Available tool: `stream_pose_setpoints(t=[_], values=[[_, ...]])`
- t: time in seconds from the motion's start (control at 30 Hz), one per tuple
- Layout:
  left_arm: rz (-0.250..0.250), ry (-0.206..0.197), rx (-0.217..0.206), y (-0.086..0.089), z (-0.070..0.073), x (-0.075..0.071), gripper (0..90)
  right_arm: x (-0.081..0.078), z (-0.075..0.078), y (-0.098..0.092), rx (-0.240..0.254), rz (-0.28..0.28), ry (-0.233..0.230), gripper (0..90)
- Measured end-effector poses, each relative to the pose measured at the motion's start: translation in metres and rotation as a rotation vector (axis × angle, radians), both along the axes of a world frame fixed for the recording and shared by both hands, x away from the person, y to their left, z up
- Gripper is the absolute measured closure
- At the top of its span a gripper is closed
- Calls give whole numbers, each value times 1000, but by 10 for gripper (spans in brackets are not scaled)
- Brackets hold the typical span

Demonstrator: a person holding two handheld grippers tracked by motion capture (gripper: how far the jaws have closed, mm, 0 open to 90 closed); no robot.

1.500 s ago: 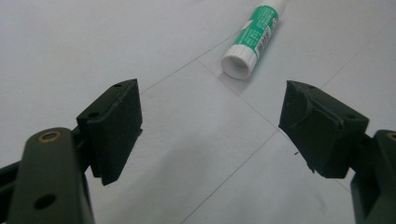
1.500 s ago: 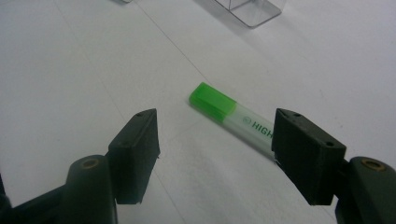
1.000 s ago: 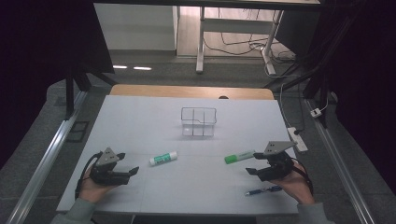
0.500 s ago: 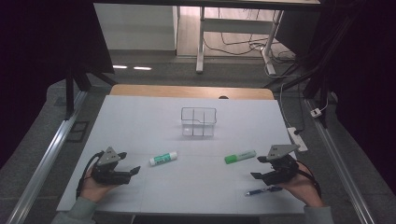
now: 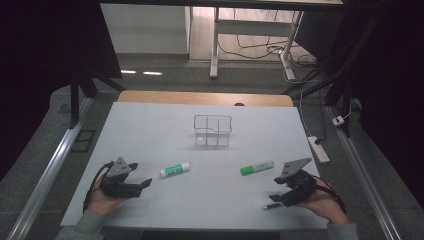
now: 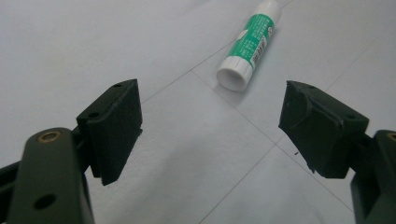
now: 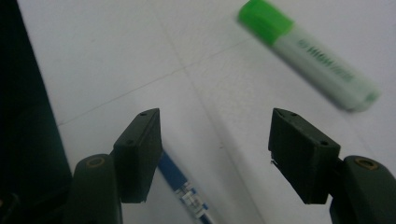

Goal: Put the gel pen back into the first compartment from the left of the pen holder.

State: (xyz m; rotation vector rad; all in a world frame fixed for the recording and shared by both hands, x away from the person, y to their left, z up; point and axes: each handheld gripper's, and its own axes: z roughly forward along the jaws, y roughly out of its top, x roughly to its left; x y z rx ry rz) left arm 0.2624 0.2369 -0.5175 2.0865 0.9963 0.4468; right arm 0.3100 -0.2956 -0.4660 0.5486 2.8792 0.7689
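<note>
Drawn back toward the table's near edge, the right gripper [image 5: 278, 192] now hovers, jaws apart and empty, over a blue pen [image 7: 184, 189], the highlighter [image 5: 257, 167] lying just beyond. Left gripper [image 5: 141, 181], also agape, faces the glue stick [image 6: 250, 44]. A clean pickup likely means straddling the pen squarely before closing.

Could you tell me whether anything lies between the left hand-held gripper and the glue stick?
Nothing visible does. The left hand-held gripper stands open, and only bare table separates it from the glue stick.
</note>
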Motion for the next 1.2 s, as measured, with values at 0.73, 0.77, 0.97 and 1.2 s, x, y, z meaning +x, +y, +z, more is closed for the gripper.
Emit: stream_pose_setpoints(t=[0.73, 0.77, 0.97, 1.2], values=[[4, 3, 4, 0, -1, 0, 207, -10, -21, 16, -162, 148, 66, 386], [4, 3, 4, 0, -1, 0, 206, -10, -22, 17, -169, 154, 65, 400], [3, 3, 7, 0, -1, 0, 206, -12, -25, 19, -204, 164, 83, 513], [0, 4, 13, -1, -1, 0, 205, -14, -26, 21, -221, 219, 37, 666]])
